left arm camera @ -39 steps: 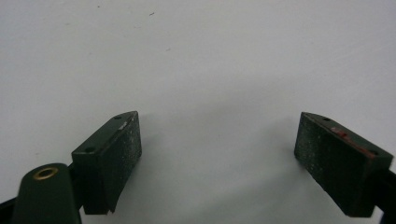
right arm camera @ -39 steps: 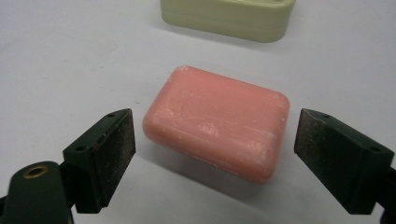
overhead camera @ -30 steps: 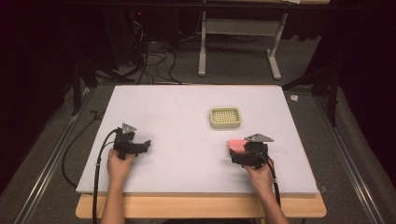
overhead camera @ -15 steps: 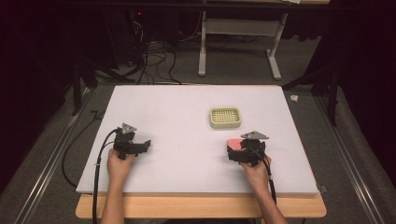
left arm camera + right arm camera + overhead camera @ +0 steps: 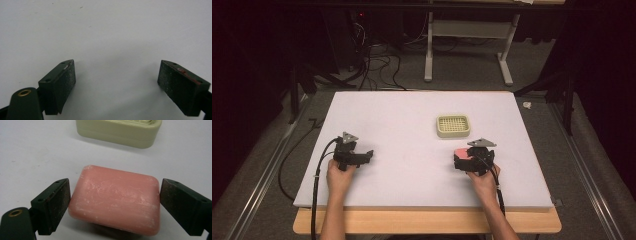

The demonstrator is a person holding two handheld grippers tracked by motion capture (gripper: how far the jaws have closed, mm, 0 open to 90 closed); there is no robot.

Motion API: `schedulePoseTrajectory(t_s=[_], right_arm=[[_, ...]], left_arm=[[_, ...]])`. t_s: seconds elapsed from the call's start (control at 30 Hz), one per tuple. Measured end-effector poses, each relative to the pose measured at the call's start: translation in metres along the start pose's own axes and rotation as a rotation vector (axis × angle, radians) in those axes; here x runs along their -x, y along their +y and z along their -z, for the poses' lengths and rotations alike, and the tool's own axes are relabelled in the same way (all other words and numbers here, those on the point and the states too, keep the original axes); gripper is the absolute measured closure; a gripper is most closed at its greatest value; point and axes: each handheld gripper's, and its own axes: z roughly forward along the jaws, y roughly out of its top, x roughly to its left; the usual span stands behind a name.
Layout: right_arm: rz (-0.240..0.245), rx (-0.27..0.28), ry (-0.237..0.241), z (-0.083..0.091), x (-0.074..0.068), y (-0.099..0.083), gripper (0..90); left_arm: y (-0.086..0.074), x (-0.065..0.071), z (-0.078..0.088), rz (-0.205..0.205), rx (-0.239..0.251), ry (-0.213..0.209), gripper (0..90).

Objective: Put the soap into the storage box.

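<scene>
A pink bar of soap (image 5: 115, 203) lies on the white table, between the jaws of my right gripper (image 5: 114, 202). The jaws stand wide on either side of it, very close to or just touching its ends, and the gripper is open. In the high view the soap (image 5: 460, 151) pokes out ahead of the right gripper (image 5: 464, 160) at the table's right front. A pale green soap dish (image 5: 453, 125) with a slotted top sits just beyond it and appears again as the dish (image 5: 120, 131) past the soap. My left gripper (image 5: 116, 82) is open over bare table at the left front (image 5: 364, 156).
The white table top (image 5: 402, 120) has a wooden front edge (image 5: 427, 222). Cables trail from both grippers toward the person. Beyond the table there are a white desk frame (image 5: 472, 45) and loose cables on the floor.
My right gripper has shifted slightly left and forward, bringing its jaws around the soap. The left gripper has not moved.
</scene>
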Motion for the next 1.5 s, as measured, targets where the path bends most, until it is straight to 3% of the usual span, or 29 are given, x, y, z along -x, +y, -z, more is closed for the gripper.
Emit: schedulePoseTrajectory(t_s=[0.27, 0.47, 0.87, 1.2, 1.5], right_arm=[[0.007, -0.017, 0.004, -0.006, 0.001, 0.000, 11.3], [0.023, -0.059, 0.018, -0.015, 0.002, -0.004, 12.6], [0.026, -0.041, 0.042, -0.015, 0.005, -0.006, 13.6], [0.047, -0.021, 0.095, -0.012, 0.004, -0.006, 13.7], [0.021, 0.015, 0.126, -0.004, 0.011, -0.001, 13.8]], left_arm=[[0.000, 0.000, 0.000, 0.000, 0.000, 0.000, 15.3], [0.000, 0.000, 0.000, 0.000, 0.000, 0.000, 15.3], [0.000, 0.000, 0.000, 0.000, 0.000, 0.000, 15.3], [0.000, 0.000, 0.000, 0.000, 0.000, 0.000, 15.3], [0.000, 0.000, 0.000, 0.000, 0.000, 0.000, 15.3]])
